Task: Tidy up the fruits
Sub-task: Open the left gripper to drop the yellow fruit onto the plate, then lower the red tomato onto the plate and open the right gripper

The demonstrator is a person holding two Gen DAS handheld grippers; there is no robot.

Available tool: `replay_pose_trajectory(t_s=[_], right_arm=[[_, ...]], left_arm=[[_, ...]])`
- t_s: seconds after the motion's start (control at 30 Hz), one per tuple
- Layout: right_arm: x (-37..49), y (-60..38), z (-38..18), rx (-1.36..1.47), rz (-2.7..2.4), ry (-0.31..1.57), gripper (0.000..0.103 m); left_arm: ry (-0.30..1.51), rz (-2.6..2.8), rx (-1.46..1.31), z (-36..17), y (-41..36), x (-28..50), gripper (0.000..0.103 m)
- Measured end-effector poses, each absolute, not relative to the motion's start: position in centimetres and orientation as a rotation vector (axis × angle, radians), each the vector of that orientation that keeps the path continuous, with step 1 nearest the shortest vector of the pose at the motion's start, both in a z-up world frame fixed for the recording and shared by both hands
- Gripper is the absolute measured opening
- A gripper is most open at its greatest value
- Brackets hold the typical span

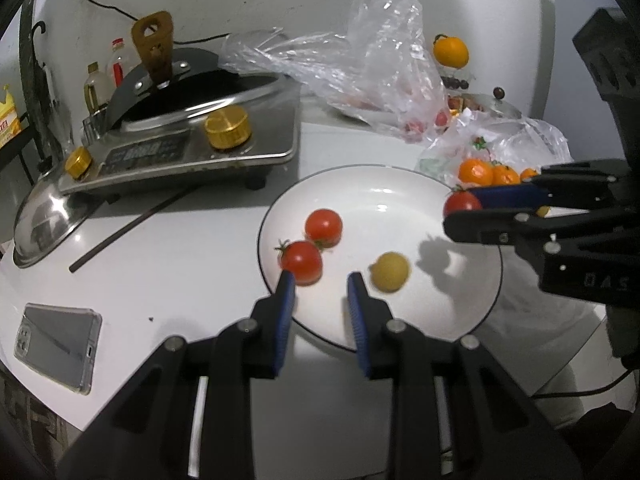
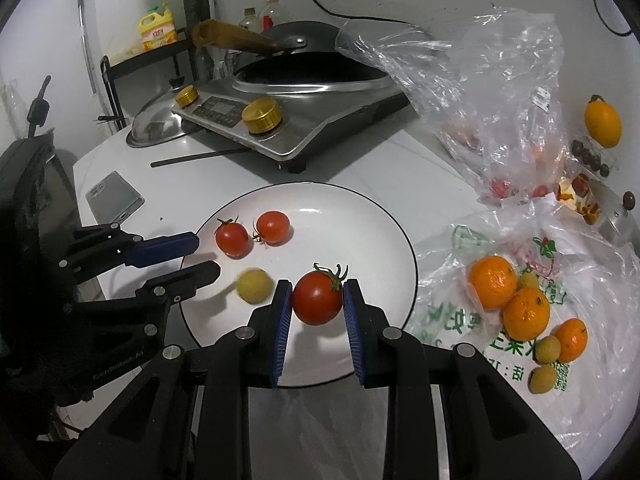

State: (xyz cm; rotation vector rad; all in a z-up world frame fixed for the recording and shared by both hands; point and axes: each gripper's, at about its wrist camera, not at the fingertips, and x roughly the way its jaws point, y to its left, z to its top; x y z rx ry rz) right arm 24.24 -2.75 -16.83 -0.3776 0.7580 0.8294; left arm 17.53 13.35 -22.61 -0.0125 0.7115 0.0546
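Right tongs (image 2: 317, 298) pinch a red stemmed tomato (image 2: 317, 298) between blue pads, above the near part of a white round plate with thin dark rim (image 2: 402, 236). Left tongs (image 1: 320, 286) spread wide, nothing between them, tips over the plate's edge beside a blurred small yellow round fruit (image 1: 389, 272). Two more small red tomatoes (image 1: 314, 246) lie touching on the plate. On the worktop (image 2: 380, 160), orange mandarins (image 2: 520, 304) rest on a crumpled white plastic bag with green print (image 2: 452, 312); characters there unreadable. Steel cooker with gold knobs (image 2: 288, 120) stands behind; its panel text is too blurred. Yellow bottle's (image 2: 158, 32) red label illegible.
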Motion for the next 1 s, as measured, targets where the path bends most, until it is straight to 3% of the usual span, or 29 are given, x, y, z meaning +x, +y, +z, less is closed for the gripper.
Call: replay_pose_trajectory(t_s=[1.0], right_arm=[[30.0,2.6,-19.4,-0.384,0.836,0.797,0.028]], left_arm=[[0.665,0.086,-0.096,-22.5,18.2,17.9,0.038]])
